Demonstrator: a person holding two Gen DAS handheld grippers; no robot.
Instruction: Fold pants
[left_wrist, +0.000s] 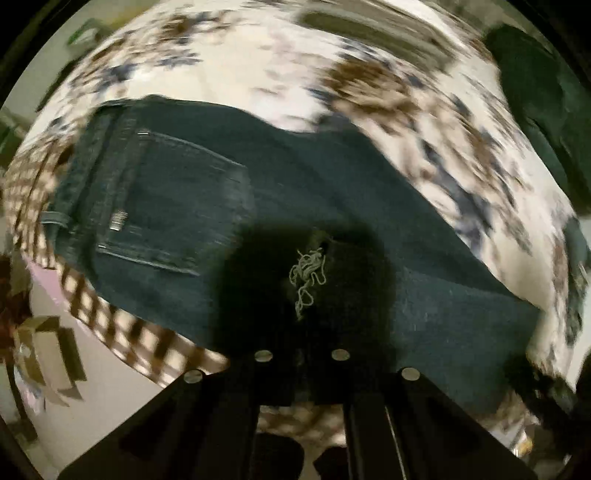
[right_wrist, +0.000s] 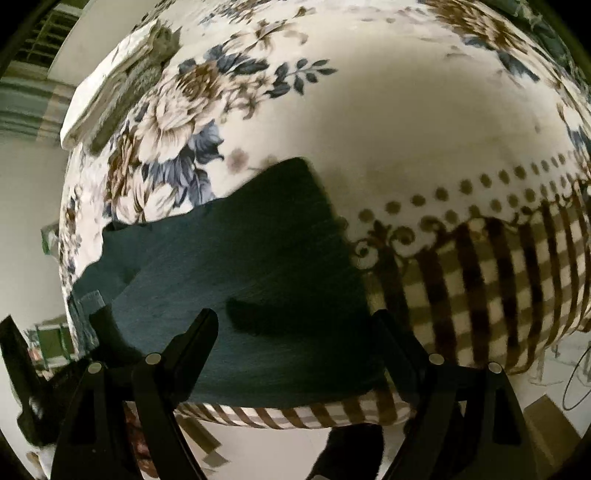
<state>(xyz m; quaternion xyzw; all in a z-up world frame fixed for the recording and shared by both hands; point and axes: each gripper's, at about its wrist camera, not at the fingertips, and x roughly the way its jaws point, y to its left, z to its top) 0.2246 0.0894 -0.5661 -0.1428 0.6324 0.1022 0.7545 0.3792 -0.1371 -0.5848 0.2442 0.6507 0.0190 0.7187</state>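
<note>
Black fingers of the left gripper (left_wrist: 301, 354) are pinching a frayed dark hem of the dark blue denim pants (left_wrist: 177, 206), which are lying across the floral, checked-border bedspread (left_wrist: 424, 122). Spread wide, the right gripper (right_wrist: 295, 328) is holding nothing above the folded leg. Frayed threads may be slipping free, dropping the fold. Only the left view is showing the back pocket (left_wrist: 166, 214).

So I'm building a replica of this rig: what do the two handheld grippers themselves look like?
Both are matte black. The left gripper shows flat angular plates with round silver fasteners near the finger bases. The right gripper has wedge-shaped, tapering black fingers with matching silver fasteners. No cables, markings or sleeves are visible.
</note>
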